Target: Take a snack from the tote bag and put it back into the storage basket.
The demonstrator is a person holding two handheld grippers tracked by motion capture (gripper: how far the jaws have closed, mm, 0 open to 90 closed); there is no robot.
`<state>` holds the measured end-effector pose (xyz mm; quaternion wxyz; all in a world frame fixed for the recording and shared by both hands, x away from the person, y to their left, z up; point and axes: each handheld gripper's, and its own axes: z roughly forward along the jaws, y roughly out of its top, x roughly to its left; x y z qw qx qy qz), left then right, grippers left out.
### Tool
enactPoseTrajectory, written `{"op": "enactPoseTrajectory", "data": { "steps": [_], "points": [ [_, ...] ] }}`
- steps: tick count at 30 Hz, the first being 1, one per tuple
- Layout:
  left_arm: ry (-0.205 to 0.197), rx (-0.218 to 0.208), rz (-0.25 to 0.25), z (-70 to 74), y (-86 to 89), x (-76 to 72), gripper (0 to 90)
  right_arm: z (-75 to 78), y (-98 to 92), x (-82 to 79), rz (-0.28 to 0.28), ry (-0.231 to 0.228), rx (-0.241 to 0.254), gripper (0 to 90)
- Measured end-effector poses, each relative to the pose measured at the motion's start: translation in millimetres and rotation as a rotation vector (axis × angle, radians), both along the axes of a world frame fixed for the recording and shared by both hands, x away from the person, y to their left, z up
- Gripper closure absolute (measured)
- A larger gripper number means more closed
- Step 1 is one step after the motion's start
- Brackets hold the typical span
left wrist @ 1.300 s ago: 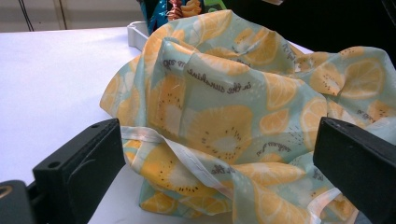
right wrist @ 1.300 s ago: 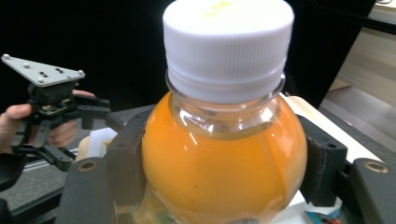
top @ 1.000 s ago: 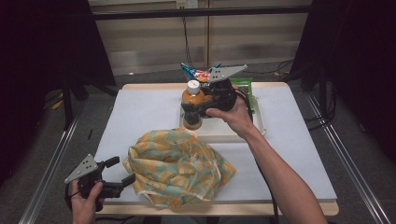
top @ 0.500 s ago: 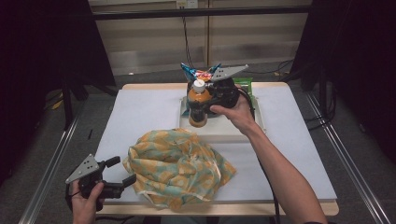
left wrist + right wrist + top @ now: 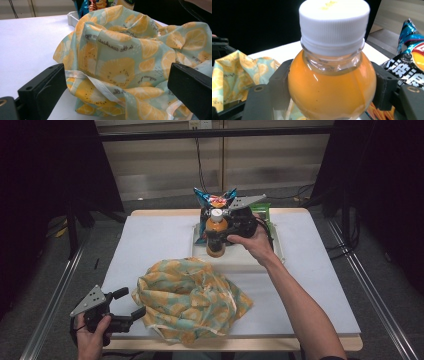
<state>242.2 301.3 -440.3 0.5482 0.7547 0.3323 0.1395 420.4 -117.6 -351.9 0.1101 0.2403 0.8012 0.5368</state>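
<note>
- I count one bottle of orange drink (image 5: pixel 216 232), white cap on, upright over the tray.
- I count one white tray (image 5: pixel 278 251) on the bench.
- One crisp bag (image 5: pixel 214 200), blue and red, standing at the tray's far end.
- One green packet (image 5: pixel 261 209), partly hidden behind the right gripper; contents cannot be told.
- One cloth bag (image 5: pixel 190 300), lemon print, crumpled at the near side.
- One bench (image 5: pixel 155 235) with a white top.
- Two hand-held grippers: left gripper (image 5: pixel 131 303) and right gripper (image 5: pixel 216 236), each with two black jaws.
</note>
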Motion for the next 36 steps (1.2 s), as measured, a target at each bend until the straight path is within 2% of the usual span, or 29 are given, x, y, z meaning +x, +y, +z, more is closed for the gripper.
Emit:
{"op": "enactPoseTrajectory", "data": {
  "steps": [5, 7, 15, 18, 20, 24, 29, 36],
  "points": [
    [0.003, -0.013, 0.000, -0.2, 1.1, 0.3, 1.8, -11.9, -0.9, 4.1, -0.009, 0.013, -0.017, 30.4],
    [-0.001, -0.003, -0.002, -0.2, 1.3, 0.8, 1.8, -17.7, -1.2, 6.5, -0.010, 0.022, -0.020, 30.4],
    [0.002, -0.011, 0.006, 0.1, 0.5, -0.2, 1.8, -37.4, -0.7, 14.2, -0.037, 0.042, -0.036, 30.3],
    [0.000, 0.000, 0.004, 0.0, 1.0, 0.4, 1.8, -40.7, 0.7, 15.1, -0.037, 0.044, -0.044, 30.3],
    [0.007, -0.013, 0.005, -0.7, 1.7, 0.7, 1.8, -43.9, 1.9, 15.8, -0.041, 0.043, -0.048, 30.3],
    [0.005, -0.009, 0.007, -0.5, 2.4, 0.8, 1.8, -50.9, 3.8, 17.2, -0.038, 0.044, -0.059, 30.3],
    [0.004, -0.014, 0.007, -0.6, 1.9, 0.8, 1.8, -60.7, 6.1, 17.9, -0.039, 0.065, -0.065, 30.3],
    [0.001, -0.011, 0.005, -0.2, 2.3, 0.2, 1.8, -67.5, 11.2, 16.7, -0.032, 0.052, -0.079, 30.3]
  ]
}}
